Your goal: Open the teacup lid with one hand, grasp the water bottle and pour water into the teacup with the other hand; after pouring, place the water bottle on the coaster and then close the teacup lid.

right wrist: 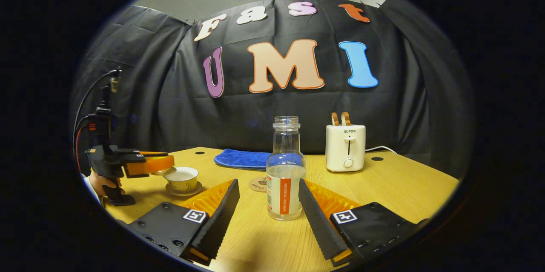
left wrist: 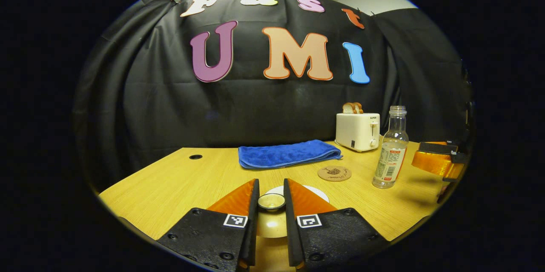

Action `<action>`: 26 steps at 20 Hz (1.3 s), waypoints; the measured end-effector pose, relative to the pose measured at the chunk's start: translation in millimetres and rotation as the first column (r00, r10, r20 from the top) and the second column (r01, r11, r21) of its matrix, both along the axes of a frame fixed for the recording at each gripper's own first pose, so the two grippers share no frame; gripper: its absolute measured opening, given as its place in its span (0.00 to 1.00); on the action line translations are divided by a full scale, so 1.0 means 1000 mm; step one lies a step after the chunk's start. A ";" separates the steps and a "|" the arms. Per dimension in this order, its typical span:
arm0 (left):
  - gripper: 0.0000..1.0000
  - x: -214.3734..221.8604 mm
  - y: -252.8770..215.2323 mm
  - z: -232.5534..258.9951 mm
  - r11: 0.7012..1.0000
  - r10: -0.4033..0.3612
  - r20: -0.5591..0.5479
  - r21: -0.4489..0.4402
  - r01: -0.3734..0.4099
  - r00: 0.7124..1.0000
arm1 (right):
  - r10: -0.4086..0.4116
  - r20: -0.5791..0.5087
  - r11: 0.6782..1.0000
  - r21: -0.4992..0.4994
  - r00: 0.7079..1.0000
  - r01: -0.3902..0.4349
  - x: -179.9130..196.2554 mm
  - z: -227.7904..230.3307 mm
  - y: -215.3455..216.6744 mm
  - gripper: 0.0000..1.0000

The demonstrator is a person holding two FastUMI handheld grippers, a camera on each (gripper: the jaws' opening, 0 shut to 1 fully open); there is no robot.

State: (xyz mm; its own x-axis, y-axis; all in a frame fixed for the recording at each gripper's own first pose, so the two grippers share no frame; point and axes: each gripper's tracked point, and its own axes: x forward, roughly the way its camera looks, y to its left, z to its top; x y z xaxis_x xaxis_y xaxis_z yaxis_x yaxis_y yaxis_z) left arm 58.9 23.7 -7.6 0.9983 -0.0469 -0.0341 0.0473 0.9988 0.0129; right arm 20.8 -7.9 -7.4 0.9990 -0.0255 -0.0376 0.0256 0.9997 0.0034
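- Left gripper view: the left gripper (left wrist: 271, 197) has its fingers drawn close together, pinching the small round knob of the teacup lid (left wrist: 271, 201), which sits dead centre between the fingertips. The pale body beneath is hard to read from here. The water bottle (left wrist: 391, 148) stands upright on the desk (left wrist: 170, 187), off to the right and farther away, with the round coaster (left wrist: 334, 173) just left of its base. The other gripper's fingers (left wrist: 434, 159) show at the far right, beside the bottle. A blue towel (left wrist: 287, 153) and a toaster (left wrist: 357, 130) lie behind.

- Right gripper view: the right gripper (right wrist: 269, 204) is spread wide and holds nothing. The water bottle (right wrist: 285, 170) stands straight ahead between the fingers, touching neither, uncapped, its long axis vertical. This hand is plainly the nearer one; I judge that closing the fingers on the label band would take it. The teacup (right wrist: 182, 179) sits open on its saucer (right wrist: 184, 192) to the left, the left gripper (right wrist: 149, 164) holding the lid (right wrist: 161, 172) just above its rim. The coaster (right wrist: 258, 184) peeks out behind the bottle's left side.
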 end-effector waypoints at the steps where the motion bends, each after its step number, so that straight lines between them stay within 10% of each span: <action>1: 0.27 -0.004 0.004 0.001 1.000 0.002 0.013 -0.004 -0.002 1.000 | -0.006 -0.017 1.000 0.000 1.000 0.006 0.004 -0.003 -0.001 0.91; 16: 0.27 -0.029 0.033 0.005 0.999 0.031 0.032 -0.014 -0.030 0.999 | -0.071 -0.244 0.994 0.061 0.967 0.089 0.065 -0.042 -0.024 0.92; 26: 0.27 -0.038 0.058 0.005 0.997 0.072 0.033 -0.014 -0.072 0.997 | -0.104 -0.243 0.993 -0.082 0.964 0.087 0.081 -0.043 -0.017 0.81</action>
